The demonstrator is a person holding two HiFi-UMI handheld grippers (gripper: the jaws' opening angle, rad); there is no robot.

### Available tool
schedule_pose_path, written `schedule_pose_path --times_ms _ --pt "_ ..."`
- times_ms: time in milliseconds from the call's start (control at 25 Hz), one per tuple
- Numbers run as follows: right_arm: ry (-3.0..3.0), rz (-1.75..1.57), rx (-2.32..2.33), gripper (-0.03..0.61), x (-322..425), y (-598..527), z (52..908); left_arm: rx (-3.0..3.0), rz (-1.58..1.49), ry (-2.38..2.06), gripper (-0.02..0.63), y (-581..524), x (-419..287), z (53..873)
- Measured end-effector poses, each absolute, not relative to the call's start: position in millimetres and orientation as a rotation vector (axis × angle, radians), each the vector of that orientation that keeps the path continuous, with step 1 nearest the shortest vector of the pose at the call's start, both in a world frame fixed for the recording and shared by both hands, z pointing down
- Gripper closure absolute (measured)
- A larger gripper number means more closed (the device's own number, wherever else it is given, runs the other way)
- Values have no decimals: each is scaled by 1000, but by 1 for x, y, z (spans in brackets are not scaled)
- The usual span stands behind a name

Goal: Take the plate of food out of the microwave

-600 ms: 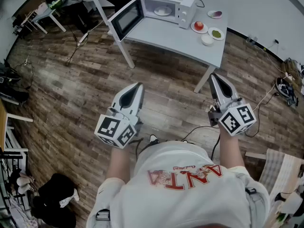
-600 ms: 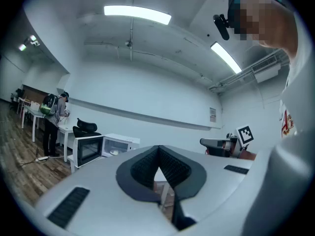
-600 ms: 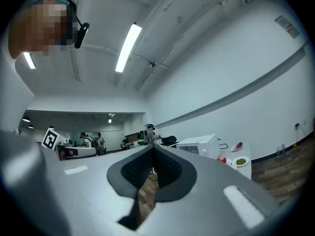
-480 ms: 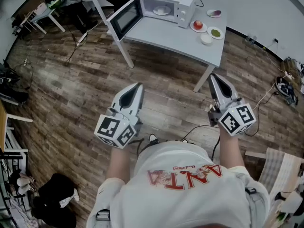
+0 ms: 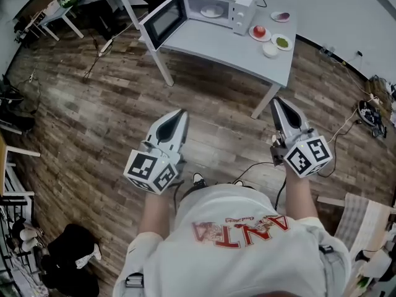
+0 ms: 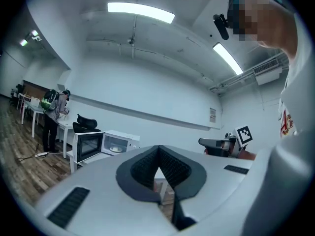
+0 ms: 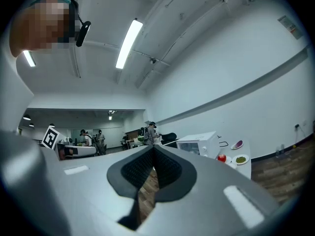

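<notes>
The white microwave (image 5: 218, 4) stands on the far left of a grey table (image 5: 230, 47), with its door (image 5: 162, 21) swung open to the left. A white plate of food (image 5: 211, 12) lies inside it, and the plate (image 6: 116, 150) also shows in the left gripper view. Both grippers hang over the wooden floor, well short of the table. My left gripper (image 5: 181, 112) is shut and empty, its jaws meeting at the tip. My right gripper (image 5: 276, 100) is shut too, with nothing in it. Both point toward the table.
Right of the microwave sit a plate with red food (image 5: 259, 33), a plate with green food (image 5: 282, 42), a white bowl (image 5: 270, 51) and a plate with purple food (image 5: 279, 17). Cables (image 5: 260, 166) trail on the floor near my feet. People stand at desks (image 7: 98, 139) in the background.
The floor and table have slid slightly upward in the head view. Both grippers keep the same pose and stay shut.
</notes>
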State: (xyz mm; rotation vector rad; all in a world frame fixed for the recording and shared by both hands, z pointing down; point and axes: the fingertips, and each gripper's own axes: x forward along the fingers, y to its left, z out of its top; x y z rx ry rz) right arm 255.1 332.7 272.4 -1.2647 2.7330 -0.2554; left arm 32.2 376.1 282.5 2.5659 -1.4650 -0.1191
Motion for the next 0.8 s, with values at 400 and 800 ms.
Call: schedule_pose_path --times_ms 400,800 --pt "2682 -360 -1204 575 231 321 279 2538 -104 -1470 607 371 5 293" --pt "2707 -459 -1158 575 145 311 303 2479 -65 -1507 606 377 -82 311"
